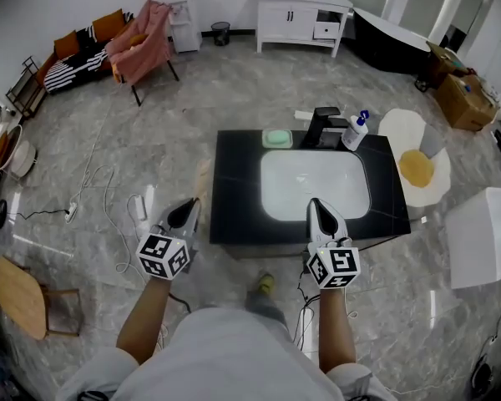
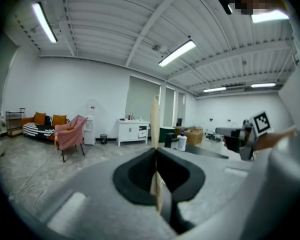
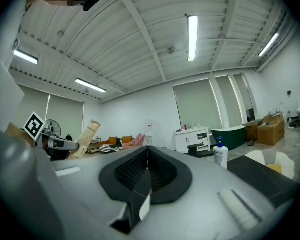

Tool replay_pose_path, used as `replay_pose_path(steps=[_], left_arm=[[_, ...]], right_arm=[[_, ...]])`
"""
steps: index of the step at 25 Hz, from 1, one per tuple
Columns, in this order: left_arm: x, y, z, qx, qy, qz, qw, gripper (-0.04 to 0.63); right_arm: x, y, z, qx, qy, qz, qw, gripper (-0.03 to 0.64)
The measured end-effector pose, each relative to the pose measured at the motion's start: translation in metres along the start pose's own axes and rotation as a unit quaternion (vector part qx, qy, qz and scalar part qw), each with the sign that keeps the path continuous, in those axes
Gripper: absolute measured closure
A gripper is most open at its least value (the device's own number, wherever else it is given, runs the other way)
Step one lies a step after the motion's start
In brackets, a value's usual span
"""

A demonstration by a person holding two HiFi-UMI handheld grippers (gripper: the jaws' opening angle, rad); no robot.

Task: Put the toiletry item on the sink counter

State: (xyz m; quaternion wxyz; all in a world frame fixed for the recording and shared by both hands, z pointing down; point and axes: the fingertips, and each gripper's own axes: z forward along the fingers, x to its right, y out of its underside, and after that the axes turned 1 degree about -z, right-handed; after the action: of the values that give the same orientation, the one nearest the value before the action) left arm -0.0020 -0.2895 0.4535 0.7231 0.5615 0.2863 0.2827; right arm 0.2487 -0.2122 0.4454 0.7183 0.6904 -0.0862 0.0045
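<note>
While the person faces the front edge of the sink counter (image 1: pixel 234 199), the head view shows bare black top to the left and right of its white basin (image 1: pixel 314 186). One faucet (image 1: pixel 321 126), one green soap dish (image 1: pixel 277 138) and one pump bottle (image 1: pixel 355 132) line the counter's back edge. The left gripper (image 1: pixel 191 206) hangs just off the counter's left edge over open floor, clamped on one tan packet (image 1: pixel 203 182) that juts alongside that edge. The right gripper (image 1: pixel 317 204) hovers above the counter's front edge.

Left gripper view: the packet is flat and seen edge-on, pinched between the jaws and rising above them, with the counter off to the right.

Right gripper view: the jaws are pressed together on nothing. The packet is tan with faint markings, tilted, to the left of the counter.
</note>
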Motion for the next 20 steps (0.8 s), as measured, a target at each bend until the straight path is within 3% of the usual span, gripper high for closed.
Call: replay_pose_path(steps=[7, 20], left_arm=[[0.009, -0.012, 0.06, -0.005, -0.018, 0.011, 0.9998, 0.597], [0.004, -0.014, 0.118, -0.001, -0.051, -0.019, 0.9985, 0.595]], right_arm=[[0.052, 0.0, 0.038, -0.001, -0.021, 0.01, 1.0, 0.614], [0.101, -0.005, 0.081, -0.007, -0.029, 0.011, 0.999, 0.614]])
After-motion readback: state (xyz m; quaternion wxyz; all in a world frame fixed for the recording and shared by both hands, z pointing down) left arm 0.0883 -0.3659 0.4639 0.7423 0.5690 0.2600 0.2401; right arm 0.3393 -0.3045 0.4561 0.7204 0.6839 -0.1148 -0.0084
